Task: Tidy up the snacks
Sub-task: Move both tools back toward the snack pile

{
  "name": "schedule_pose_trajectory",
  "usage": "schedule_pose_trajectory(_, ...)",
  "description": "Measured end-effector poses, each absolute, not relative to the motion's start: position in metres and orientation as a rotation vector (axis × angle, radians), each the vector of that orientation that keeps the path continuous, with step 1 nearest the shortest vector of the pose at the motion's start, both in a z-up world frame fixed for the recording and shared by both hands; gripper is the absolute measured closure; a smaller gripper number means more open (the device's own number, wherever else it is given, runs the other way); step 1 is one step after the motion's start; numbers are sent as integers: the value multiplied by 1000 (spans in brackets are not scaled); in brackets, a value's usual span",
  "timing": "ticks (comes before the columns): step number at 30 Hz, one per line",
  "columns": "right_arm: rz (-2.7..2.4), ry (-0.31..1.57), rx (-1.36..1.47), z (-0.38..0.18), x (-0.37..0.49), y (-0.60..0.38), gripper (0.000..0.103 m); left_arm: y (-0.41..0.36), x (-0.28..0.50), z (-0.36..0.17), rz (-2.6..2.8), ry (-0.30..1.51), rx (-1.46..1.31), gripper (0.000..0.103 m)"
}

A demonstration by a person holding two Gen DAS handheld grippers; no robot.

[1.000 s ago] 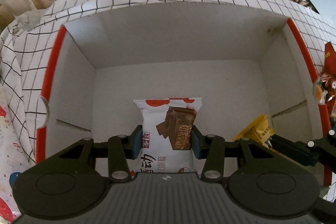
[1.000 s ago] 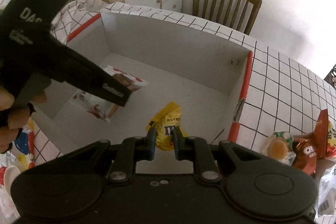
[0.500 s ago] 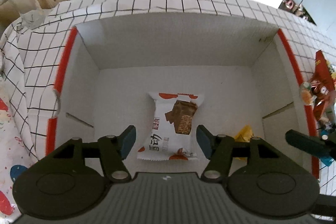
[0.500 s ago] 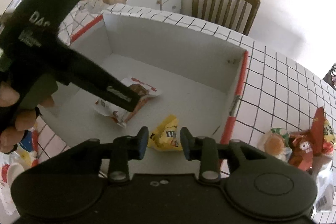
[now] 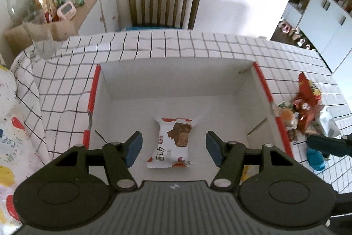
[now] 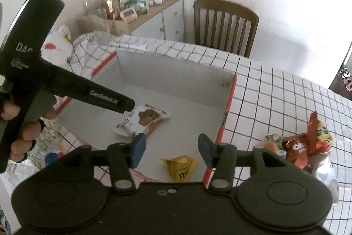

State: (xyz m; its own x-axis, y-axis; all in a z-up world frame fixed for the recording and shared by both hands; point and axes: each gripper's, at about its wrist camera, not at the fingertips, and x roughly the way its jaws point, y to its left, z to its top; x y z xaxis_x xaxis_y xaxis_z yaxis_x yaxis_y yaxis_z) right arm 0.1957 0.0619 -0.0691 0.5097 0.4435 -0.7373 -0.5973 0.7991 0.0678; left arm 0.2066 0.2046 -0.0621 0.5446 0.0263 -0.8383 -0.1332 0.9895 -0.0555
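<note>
i look down into a big white box (image 5: 176, 80) with red edges, sitting on a table with a white cloth (image 5: 66, 72) full of black squares. my left gripper (image 5: 173, 145) hangs over the box with its blue pads apart, and nothing is pressed between them. the right gripper (image 6: 171, 150) has just been opening its jaws, and it holds nothing too. a white snack pack (image 5: 171, 142) with a brown cake picture lies flat on the box floor, seen in the gap between my left pads but not touching them. a yellow candy bag (image 6: 180, 166) lies on the box floor too, near the right wall, seen between my right pads and not touched (it looks a bit crumpled). the two snacks are apart from each other. outside the box, on the cloth to the right, is a small pile of other snacks (image 6: 301, 147), red and orange ones, just beside the red edge. from the right camera i can see a hand (image 6: 19, 124) gripping the black handle of my left gripper. a brown wooden chair (image 5: 164, 6) stands behind the table, and a cabinet (image 6: 154, 17) with jars and boxes on top is near it.
</note>
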Motion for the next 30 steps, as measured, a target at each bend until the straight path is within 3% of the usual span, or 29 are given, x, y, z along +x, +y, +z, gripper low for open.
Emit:
schedule_pose_trajectory(2,630,809,-192,-62,190,57,46,201,199,-55,88,969,-106,34)
schedule_pose_trajectory(8,627,767,-156,-44,173,45,39,190,177,-37,52,903,-65,34)
schedule_pose_trajectory(25,581,642,-61,-10,124,-35,1,120,113,1,-56,731,-45,26)
schedule_pose_trajectory(30,544,639,-29,-13,118,-73,0,90,107,-1,-62,731,-49,26)
